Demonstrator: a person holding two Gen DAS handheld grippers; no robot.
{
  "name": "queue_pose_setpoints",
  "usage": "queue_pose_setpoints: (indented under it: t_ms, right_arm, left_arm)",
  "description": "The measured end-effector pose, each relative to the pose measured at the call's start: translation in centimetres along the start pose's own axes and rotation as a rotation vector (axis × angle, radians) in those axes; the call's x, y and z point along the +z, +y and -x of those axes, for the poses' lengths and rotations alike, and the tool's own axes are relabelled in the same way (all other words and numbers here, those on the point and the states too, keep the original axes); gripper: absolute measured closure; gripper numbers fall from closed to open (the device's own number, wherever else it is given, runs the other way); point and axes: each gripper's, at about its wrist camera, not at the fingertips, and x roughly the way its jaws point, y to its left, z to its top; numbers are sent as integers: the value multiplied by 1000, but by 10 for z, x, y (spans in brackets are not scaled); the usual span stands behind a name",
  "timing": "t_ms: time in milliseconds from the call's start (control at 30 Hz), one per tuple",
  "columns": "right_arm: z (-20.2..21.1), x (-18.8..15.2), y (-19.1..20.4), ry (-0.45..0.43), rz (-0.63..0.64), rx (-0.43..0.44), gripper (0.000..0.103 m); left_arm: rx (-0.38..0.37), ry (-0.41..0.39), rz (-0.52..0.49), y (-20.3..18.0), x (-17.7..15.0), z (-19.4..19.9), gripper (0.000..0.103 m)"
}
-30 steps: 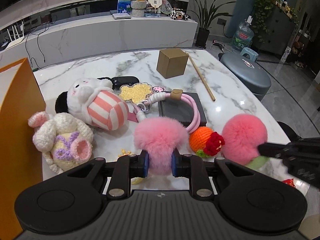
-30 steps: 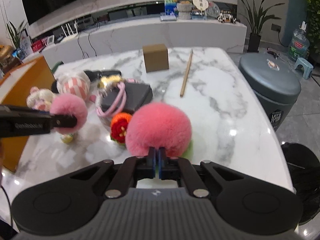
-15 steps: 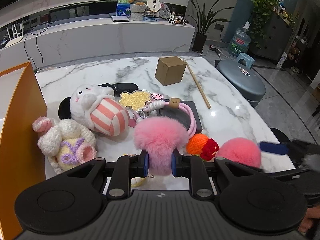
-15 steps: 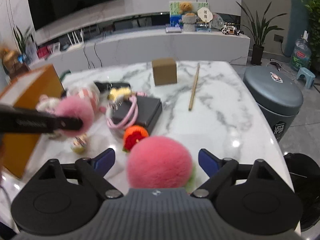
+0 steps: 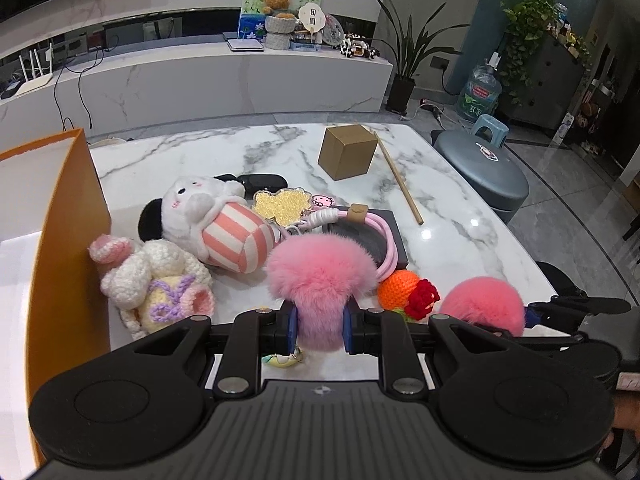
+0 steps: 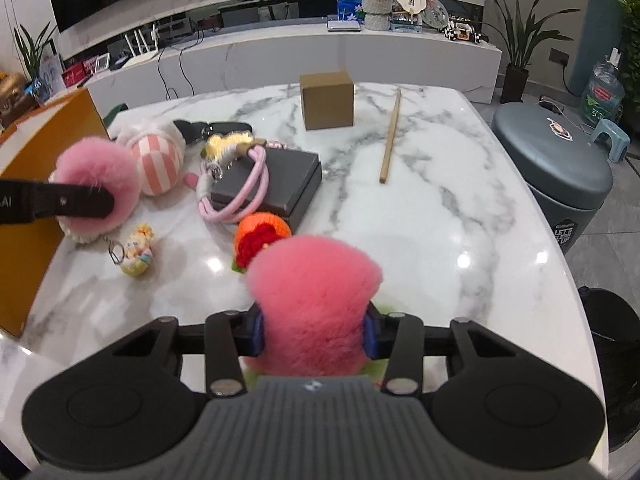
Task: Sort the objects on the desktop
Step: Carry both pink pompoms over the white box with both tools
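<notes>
A light pink pompom (image 5: pixel 320 268) is held just above the marble table (image 5: pixel 460 216), my left gripper (image 5: pixel 320 330) shut on its lower half; the right wrist view has that pompom (image 6: pixel 96 168) at far left. My right gripper (image 6: pixel 314 336) is closing on a deeper pink pompom (image 6: pixel 316 280), and its blue pads press into the fur on both sides. That pompom (image 5: pixel 482 304) sits by the table's near right edge. An orange crochet ball with a red flower (image 6: pixel 262 228) lies just beyond it.
A striped plush (image 5: pixel 224 232), a crochet bunny (image 5: pixel 156 280), a dark flat box (image 6: pixel 272 184) with a pink cord, a small charm (image 6: pixel 138 250), a cardboard cube (image 5: pixel 348 152) and a wooden stick (image 5: pixel 398 180) lie on the table. An orange box (image 5: pixel 68 240) stands left, a grey bin (image 6: pixel 552 168) right.
My right gripper was shut at the deeper pink pompom's base, opened wide, and now squeezes its body. The left gripper kept its grip and rose slightly.
</notes>
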Motion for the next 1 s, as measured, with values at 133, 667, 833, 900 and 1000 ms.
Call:
queue_pose_setpoints:
  t_ms: [133,667,833,900,1000]
  right_arm:
    - [11,4,2,-25,-9,5,57]
    - [37,33,66,-75,59,81,102]
    - [24,17,89,-61,122,82,37]
    - [16,12,99,-52,157,81,33]
    - [-4,7,110,-14,199,16,34]
  left_arm:
    - [1,-9,3,2,0,6,80]
    - [50,-139,23,32,14,83,80]
    - [72,-145,46,52,10,95,80]
    - [81,-158,55,60,10,103,80]
    - [97,-176,79,76,9,115,79]
